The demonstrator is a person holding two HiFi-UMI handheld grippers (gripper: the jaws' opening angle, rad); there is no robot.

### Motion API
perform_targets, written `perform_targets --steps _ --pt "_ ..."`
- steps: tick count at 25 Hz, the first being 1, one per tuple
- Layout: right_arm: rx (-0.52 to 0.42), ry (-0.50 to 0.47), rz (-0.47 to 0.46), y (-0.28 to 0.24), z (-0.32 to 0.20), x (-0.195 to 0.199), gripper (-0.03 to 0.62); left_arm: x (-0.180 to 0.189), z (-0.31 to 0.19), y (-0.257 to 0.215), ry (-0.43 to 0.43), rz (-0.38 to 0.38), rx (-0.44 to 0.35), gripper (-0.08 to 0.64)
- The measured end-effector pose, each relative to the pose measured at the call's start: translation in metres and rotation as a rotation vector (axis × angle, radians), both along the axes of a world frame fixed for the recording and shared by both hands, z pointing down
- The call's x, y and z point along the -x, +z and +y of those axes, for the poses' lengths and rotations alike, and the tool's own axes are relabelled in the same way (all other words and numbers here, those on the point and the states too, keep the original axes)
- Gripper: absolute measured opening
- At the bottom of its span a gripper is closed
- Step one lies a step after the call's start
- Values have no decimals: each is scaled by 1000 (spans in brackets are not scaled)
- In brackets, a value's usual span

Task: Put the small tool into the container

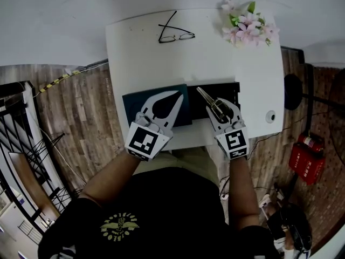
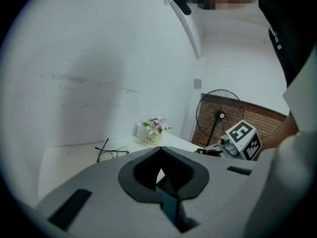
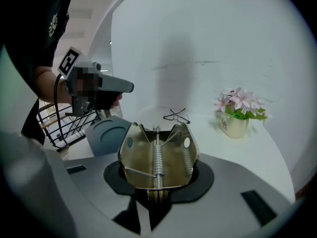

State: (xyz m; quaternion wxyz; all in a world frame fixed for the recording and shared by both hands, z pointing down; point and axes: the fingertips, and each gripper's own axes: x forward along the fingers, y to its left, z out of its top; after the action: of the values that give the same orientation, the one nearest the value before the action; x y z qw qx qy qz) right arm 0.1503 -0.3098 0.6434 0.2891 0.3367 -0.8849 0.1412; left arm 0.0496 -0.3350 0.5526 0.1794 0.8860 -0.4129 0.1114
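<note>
My right gripper (image 1: 218, 111) (image 3: 158, 173) is shut on the small tool (image 1: 210, 102) (image 3: 157, 157), a brass-coloured metal piece with a coil spring and two round holes. It hangs over a black open container (image 1: 229, 92) at the table's near edge. Left of the container lies a dark teal lid (image 1: 135, 106) (image 3: 105, 133) with a round recess. My left gripper (image 1: 180, 94) (image 2: 159, 150) hovers over that lid, its tips together and nothing between them. In the left gripper view the right gripper's marker cube (image 2: 243, 139) shows at the right.
On the white table (image 1: 215, 53) lie black glasses (image 1: 175, 35) (image 3: 177, 116) at the back and a pot of pink flowers (image 1: 248, 26) (image 3: 237, 115) at the back right. A small white round object (image 1: 270, 116) sits near the right edge. A fan (image 2: 218, 115) stands on the floor beyond the table.
</note>
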Motion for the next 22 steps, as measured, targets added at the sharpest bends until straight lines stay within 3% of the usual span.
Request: perform_targets --steps 6,17,20,22 --pt "58 -80 44 26 5 6 133 -11 -3 10 10 2 14 6" --pt "150 -56 48 48 -5 3 140 -19 2 17 35 -15 38 6" --pt "176 -34 9 45 -7 4 232 -18 2 12 36 -17 33 6" --pt "174 -14 -10 39 -8 4 252 -17 3 6 39 -18 27 6"
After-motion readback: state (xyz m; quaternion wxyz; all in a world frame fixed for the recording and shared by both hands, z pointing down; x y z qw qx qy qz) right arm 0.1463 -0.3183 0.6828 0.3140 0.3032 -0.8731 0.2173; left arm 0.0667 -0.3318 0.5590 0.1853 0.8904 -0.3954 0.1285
